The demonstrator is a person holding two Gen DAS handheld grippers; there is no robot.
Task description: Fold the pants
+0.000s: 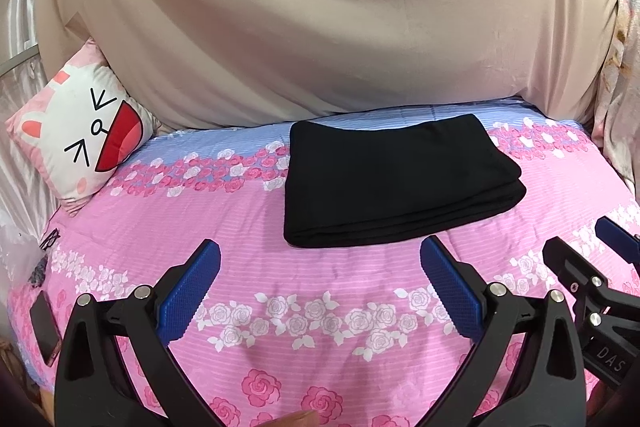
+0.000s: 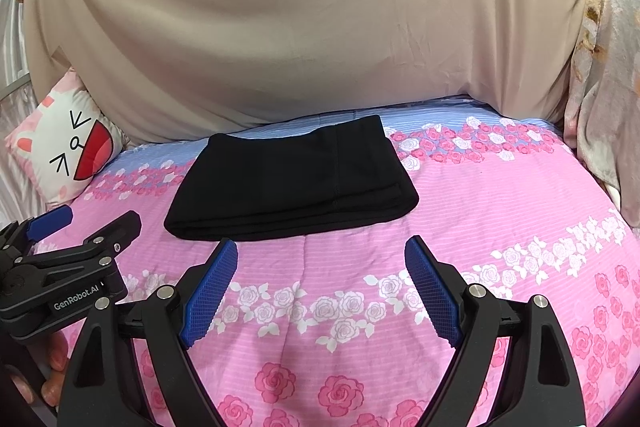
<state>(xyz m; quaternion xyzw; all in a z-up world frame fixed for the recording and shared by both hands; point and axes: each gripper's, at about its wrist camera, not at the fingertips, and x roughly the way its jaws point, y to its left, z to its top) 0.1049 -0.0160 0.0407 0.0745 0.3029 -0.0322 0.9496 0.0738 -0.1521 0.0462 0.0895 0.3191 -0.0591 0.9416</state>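
The pants (image 1: 396, 183) lie folded into a compact black stack on the floral bedspread (image 1: 280, 291), right of the cat cushion (image 1: 80, 143). Just short of the pants, the left gripper (image 1: 320, 267) and right gripper (image 2: 320, 267) stand wide, empty; seemingly only neatening edges remains.

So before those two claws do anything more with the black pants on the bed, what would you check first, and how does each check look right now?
1. Left claw open and empty: ok.
2. Right claw open and empty: ok.
3. Black pants lying in a compact folded stack on the pink floral bedspread: ok.
4. Neither claw touching the pants: ok, both sit short of the near edge.
5. Nothing lying on the pants: ok; the cat-face pillow and the phone are well off to the side.
6. Layers inside the stack even: cannot tell, the fabric is too dark.
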